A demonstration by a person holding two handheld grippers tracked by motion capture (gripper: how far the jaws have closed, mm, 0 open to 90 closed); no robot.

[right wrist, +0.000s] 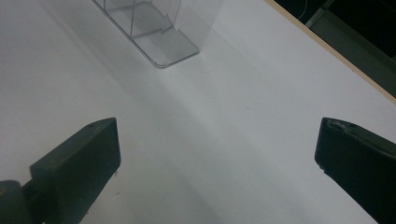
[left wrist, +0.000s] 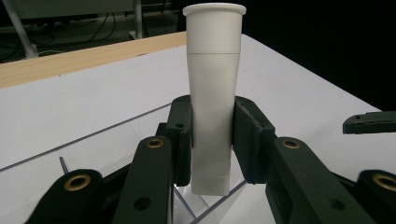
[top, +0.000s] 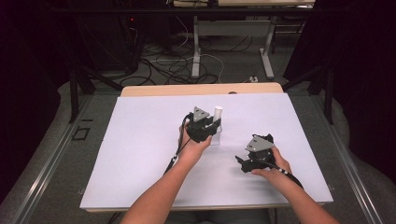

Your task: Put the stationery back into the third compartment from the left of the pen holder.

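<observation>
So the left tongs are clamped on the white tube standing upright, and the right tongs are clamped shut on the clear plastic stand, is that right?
Not quite. The left tongs do clamp the upright white tube, but the right tongs are wide open over the bare table sheet, apart from the clear plastic stand. The right gripper view shows it.

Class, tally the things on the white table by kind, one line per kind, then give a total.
White tube: 1
Clear holder: 1
Black grippers: 2, left gripper and right gripper
Total: 4
</observation>
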